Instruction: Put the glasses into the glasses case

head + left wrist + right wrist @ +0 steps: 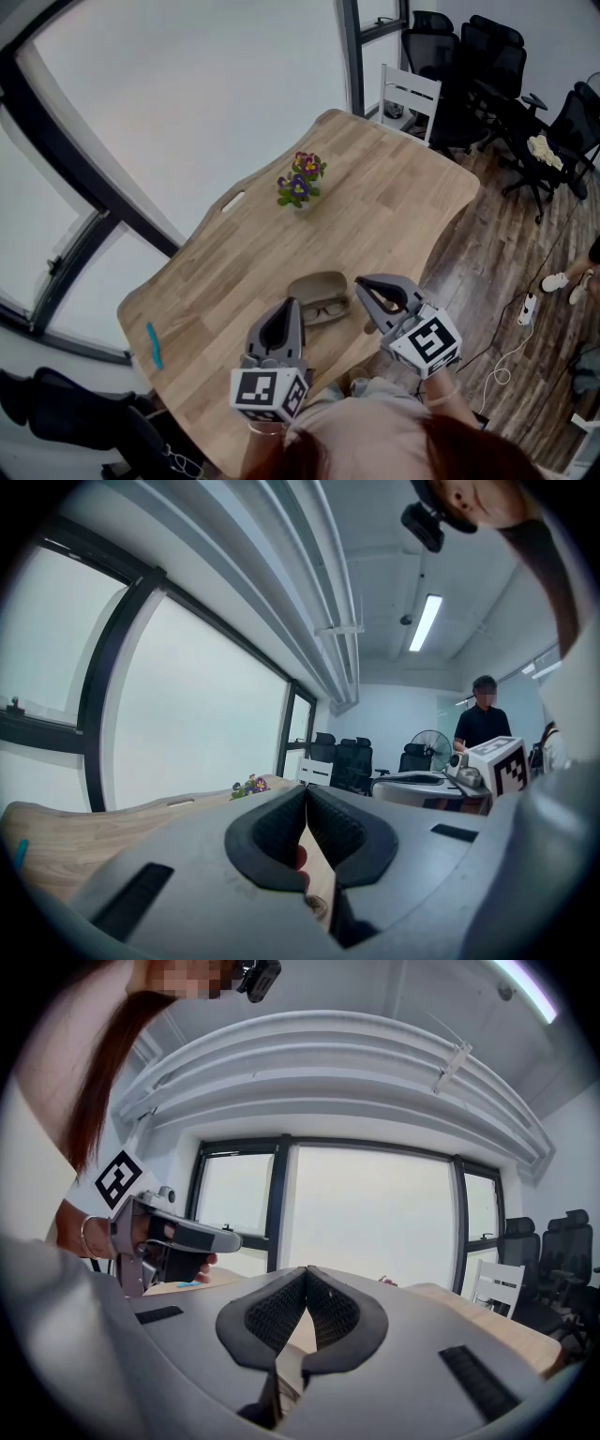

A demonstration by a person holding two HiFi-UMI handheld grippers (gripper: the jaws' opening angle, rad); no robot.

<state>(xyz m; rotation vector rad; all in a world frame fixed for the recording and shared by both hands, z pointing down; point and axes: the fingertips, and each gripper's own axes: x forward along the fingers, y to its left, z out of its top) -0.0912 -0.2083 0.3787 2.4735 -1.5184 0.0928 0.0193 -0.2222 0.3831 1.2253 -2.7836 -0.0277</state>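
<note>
On table (394, 202) — glasses (328, 307) lie crosswise, left-right.

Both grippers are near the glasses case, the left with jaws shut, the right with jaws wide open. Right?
No: the right gripper has its jaws shut too, with nothing between them, as the right gripper view shows. The left gripper is shut, and both are near the glasses case.

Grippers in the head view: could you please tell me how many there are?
2. The left gripper sits bottom centre-left, the right gripper just right of it, both near the open glasses case.
</note>
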